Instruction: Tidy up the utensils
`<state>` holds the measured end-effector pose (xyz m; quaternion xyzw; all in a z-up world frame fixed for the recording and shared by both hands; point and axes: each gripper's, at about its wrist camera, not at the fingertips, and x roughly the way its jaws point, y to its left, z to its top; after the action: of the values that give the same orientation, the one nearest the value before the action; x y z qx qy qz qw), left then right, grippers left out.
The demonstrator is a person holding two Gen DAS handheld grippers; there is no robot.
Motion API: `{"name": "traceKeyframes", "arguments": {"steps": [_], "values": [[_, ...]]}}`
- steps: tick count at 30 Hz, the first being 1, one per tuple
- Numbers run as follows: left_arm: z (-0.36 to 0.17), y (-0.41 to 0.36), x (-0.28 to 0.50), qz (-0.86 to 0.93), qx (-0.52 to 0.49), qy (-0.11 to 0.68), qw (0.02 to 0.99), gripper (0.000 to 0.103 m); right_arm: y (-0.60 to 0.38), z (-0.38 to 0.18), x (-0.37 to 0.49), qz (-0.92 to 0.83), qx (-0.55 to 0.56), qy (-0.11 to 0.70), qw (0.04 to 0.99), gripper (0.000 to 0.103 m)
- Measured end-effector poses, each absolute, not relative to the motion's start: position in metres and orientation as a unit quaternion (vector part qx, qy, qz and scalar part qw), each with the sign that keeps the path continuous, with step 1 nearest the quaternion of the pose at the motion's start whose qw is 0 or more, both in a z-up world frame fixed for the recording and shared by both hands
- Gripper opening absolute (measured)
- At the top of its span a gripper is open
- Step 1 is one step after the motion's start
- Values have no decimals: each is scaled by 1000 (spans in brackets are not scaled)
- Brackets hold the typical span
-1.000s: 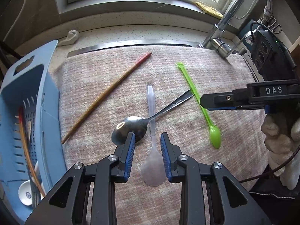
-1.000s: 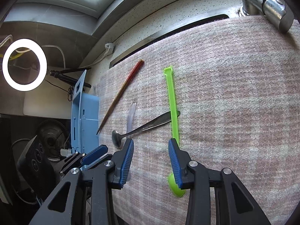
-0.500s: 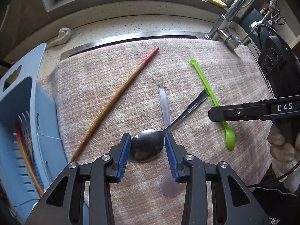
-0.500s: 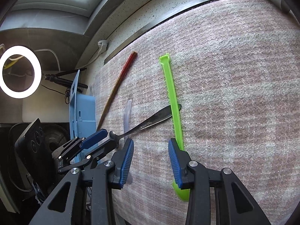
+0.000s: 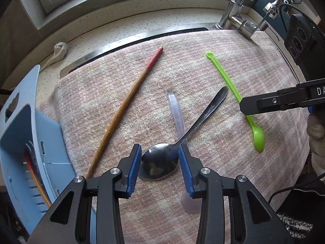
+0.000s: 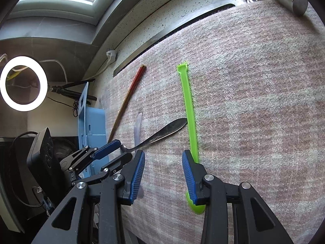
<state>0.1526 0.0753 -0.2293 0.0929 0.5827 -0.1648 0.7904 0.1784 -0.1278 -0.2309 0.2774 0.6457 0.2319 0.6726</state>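
A metal spoon point(image 5: 160, 163) lies on the pink towel point(image 5: 203, 71), its handle point(image 6: 164, 134) crossing a clear plastic spoon point(image 5: 177, 116). My left gripper point(image 5: 159, 165) is open, its jaws on either side of the spoon's bowl. A wooden chopstick point(image 5: 126, 105) with a red end lies to the left. A green plastic spoon point(image 5: 233, 93) lies to the right. My right gripper point(image 6: 163, 174) is open just left of the green spoon point(image 6: 190, 109), above the towel.
A blue utensil basket point(image 5: 22, 142) stands at the left and holds a chopstick and other utensils. A chrome tap point(image 5: 239, 10) rises at the back right. A ring light point(image 6: 22, 83) glows at the far left in the right wrist view.
My left gripper has moved forward and left, from over the clear spoon to around the metal spoon's bowl. My right gripper has shifted slightly left of the green spoon.
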Motion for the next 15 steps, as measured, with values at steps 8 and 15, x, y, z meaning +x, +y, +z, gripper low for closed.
{"name": "traceKeyframes", "arguments": {"steps": [8, 15], "values": [[-227, 87, 145, -159, 88, 580, 794, 36, -159, -224, 176, 214, 280, 629, 693, 35], [-227, 90, 145, -161, 90, 583, 791, 38, -163, -223, 176, 220, 290, 628, 688, 35]]}}
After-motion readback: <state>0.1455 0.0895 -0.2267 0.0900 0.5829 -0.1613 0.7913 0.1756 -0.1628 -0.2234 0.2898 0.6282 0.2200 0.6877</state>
